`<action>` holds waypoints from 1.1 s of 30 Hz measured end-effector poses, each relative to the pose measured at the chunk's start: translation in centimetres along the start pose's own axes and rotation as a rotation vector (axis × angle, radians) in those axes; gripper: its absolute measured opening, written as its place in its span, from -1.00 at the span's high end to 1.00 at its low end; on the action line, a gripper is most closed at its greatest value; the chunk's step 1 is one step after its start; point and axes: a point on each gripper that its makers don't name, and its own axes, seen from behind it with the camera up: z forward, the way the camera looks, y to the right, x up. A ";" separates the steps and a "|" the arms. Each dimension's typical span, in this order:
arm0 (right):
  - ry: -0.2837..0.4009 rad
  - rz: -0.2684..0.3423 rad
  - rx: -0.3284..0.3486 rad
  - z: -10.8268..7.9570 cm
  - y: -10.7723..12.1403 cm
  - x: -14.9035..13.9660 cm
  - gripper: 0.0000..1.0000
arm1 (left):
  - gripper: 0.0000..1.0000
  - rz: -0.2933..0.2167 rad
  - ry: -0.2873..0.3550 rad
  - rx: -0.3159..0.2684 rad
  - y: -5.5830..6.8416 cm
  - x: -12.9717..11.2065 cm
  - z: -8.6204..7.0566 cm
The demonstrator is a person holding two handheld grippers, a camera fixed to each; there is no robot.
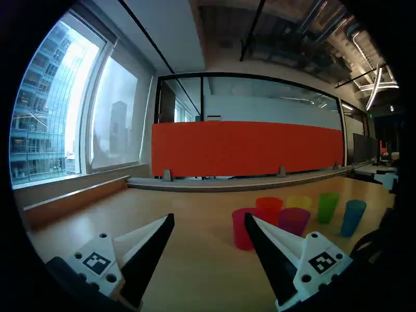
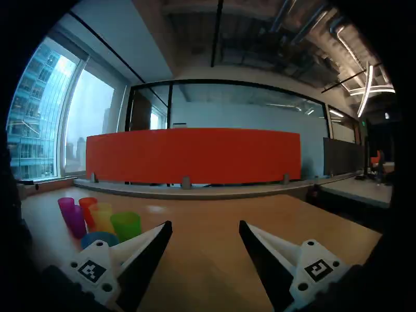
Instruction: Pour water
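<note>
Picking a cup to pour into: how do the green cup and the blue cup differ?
Colour: the green cup is bright green, the blue cup teal-blue. Place: in the left gripper view the blue cup stands nearer and farther right than the green cup. Both stand upright on the wooden table, alike in shape.

Six cups [image 2: 101, 217] are standing upright on the desk [image 1: 208, 223].
The pink cup [image 1: 239, 231], purple cup [image 1: 294, 220], orange cup [image 1: 269, 203], yellow cup [image 1: 299, 202], green cup [image 1: 327, 207] and blue cup [image 1: 353, 217] are sitting grouped close together, mouths facing up.
</note>
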 end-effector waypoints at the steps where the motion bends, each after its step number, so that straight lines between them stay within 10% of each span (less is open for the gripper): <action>1: 0.000 0.000 0.000 0.0 0.0 0.0 -1.00 | -1.00 0.000 0.000 0.000 0.0 0.0 0.0; 33: -0.030 -0.022 0.020 -0.2 -0.4 0.7 -1.00 | -1.00 0.036 -0.035 -0.013 0.2 0.0 0.1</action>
